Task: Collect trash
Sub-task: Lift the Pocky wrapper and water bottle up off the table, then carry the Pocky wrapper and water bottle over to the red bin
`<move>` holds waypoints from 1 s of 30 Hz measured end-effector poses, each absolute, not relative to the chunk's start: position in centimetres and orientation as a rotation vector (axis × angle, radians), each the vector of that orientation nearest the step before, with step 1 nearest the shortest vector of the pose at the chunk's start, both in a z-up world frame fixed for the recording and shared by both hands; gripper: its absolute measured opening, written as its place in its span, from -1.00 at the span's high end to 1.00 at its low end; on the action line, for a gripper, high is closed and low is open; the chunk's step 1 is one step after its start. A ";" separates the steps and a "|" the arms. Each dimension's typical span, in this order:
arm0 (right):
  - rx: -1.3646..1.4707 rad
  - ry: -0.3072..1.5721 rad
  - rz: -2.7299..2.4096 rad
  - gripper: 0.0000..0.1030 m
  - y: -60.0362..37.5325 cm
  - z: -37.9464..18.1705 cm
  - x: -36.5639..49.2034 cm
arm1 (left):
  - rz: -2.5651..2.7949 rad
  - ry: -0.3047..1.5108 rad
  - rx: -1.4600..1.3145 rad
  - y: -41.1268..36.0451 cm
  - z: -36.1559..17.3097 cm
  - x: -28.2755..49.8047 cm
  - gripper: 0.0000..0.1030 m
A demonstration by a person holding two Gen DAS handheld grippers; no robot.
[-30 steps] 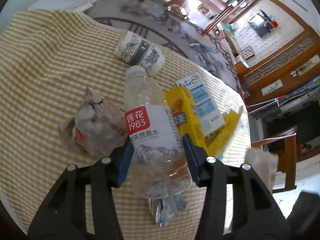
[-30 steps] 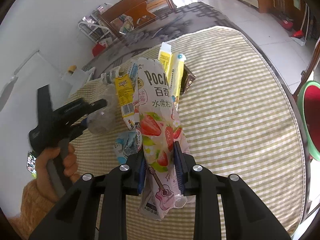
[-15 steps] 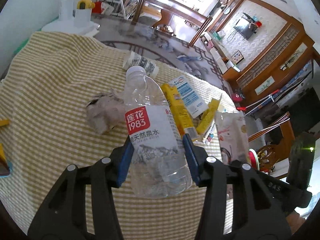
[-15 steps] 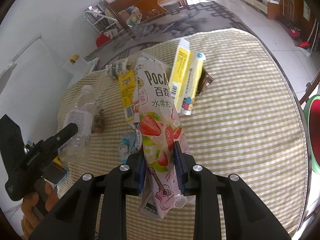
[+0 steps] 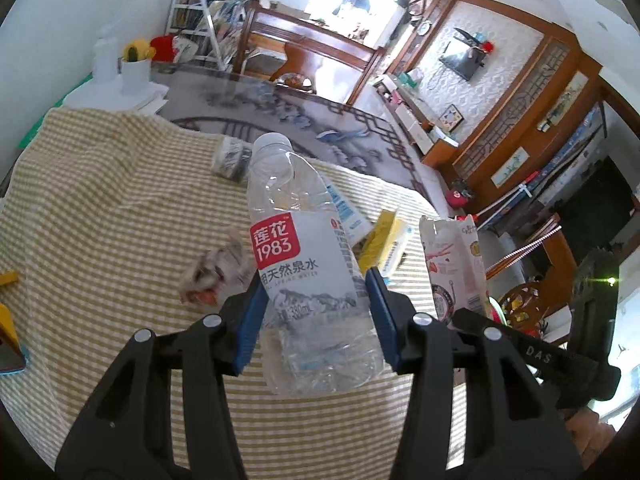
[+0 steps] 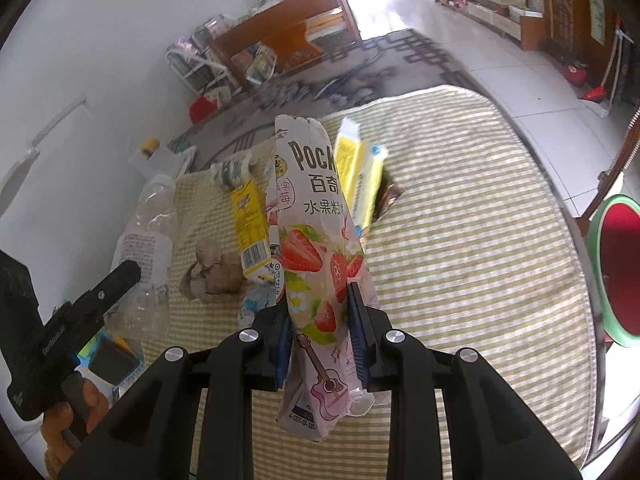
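Observation:
My left gripper [image 5: 314, 312] is shut on a clear plastic water bottle [image 5: 304, 264] with a red and white label, held up above the striped tablecloth [image 5: 100, 216]. The right gripper [image 6: 320, 336] is shut on a pink strawberry snack packet [image 6: 320, 248], also lifted off the cloth. The same packet [image 5: 452, 264] appears at the right of the left wrist view, and the bottle [image 6: 148, 240] at the left of the right wrist view. On the cloth remain a crumpled paper wad [image 5: 216, 268], yellow cartons [image 6: 250, 224], a yellow box [image 6: 360, 176], and a patterned paper cup [image 5: 234, 158].
A blue-edged tray or device [image 6: 108, 356] lies near the table's left edge. A red and green chair seat [image 6: 620, 268] stands beyond the table's right rim. A patterned rug [image 5: 280, 108], wooden furniture and a shelf rack fill the floor behind the table.
My left gripper rose with the bottle, lifting it off the cloth, so the trash pile looks smaller and farther. The right gripper kept the snack packet about where it was.

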State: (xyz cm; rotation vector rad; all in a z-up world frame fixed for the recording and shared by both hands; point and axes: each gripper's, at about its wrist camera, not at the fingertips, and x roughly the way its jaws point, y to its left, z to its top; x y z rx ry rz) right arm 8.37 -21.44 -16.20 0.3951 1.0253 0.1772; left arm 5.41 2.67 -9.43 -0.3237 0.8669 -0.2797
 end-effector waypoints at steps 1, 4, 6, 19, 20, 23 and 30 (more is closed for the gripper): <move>0.399 1.021 0.170 0.53 -21.7 -16.1 8.3 | -0.289 0.865 -0.321 2.4 -9.3 5.4 0.08; 0.419 1.011 0.142 0.53 -22.9 -15.9 8.0 | -0.302 0.864 -0.321 1.9 -9.3 5.2 0.08; 0.429 1.004 0.128 0.53 -23.4 -15.7 7.7 | -0.309 0.861 -0.316 1.6 -9.1 5.0 0.08; 0.476 0.932 0.097 0.53 -26.1 -14.1 5.8 | -0.363 0.793 -0.234 -1.4 -6.4 4.5 0.08; 0.480 0.929 0.095 0.53 -26.4 -14.1 5.7 | -0.370 0.789 -0.226 -1.8 -6.2 4.5 0.08; 0.495 0.917 0.086 0.53 -27.2 -13.9 5.2 | -0.380 0.783 -0.210 -2.5 -6.0 4.3 0.08; 0.525 0.887 0.071 0.53 -29.2 -13.2 4.0 | -0.396 0.779 -0.186 -4.1 -5.8 4.0 0.08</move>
